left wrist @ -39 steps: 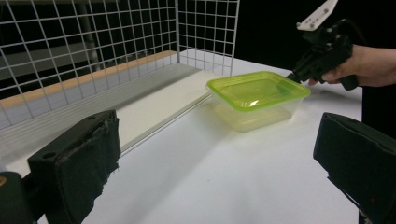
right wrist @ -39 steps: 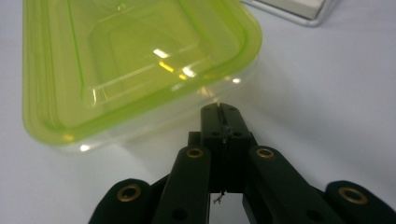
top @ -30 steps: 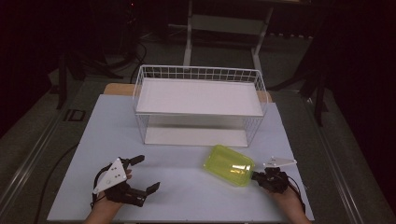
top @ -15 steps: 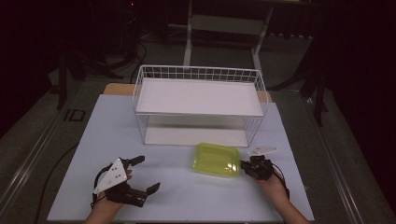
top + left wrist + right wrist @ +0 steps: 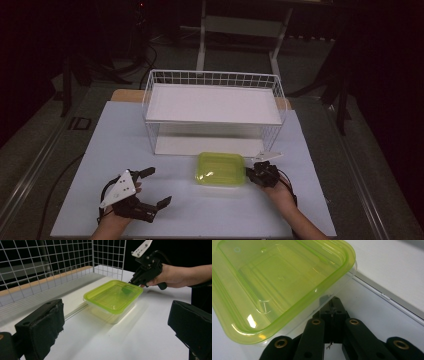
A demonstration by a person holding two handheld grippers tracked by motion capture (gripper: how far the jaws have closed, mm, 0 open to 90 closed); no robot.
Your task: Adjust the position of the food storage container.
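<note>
A yellow-green clear plastic container [image 5: 221, 169] with its lid on lies level at the table's surface, just in front of the wire rack. My right gripper [image 5: 250, 172] is shut on the rim at the container's right end. In the right gripper view the jaws [image 5: 332, 306] meet at the rim of the container [image 5: 274, 282]. The left gripper view shows the container [image 5: 112, 296] with the right gripper [image 5: 130, 283] pinching its far corner. My left gripper [image 5: 157, 187] rests at the front left, open and empty, its fingers [image 5: 40, 327] spread wide.
A white wire rack [image 5: 212, 105] with a flat white shelf stands at the back of the white table [image 5: 200, 220]; its mesh side [image 5: 50, 260] shows in the left gripper view. Dark floor and stand legs surround the table.
My right gripper has carried the container leftward and toward the rack, and the container has gone from tilted to level. The left gripper has stayed put.
</note>
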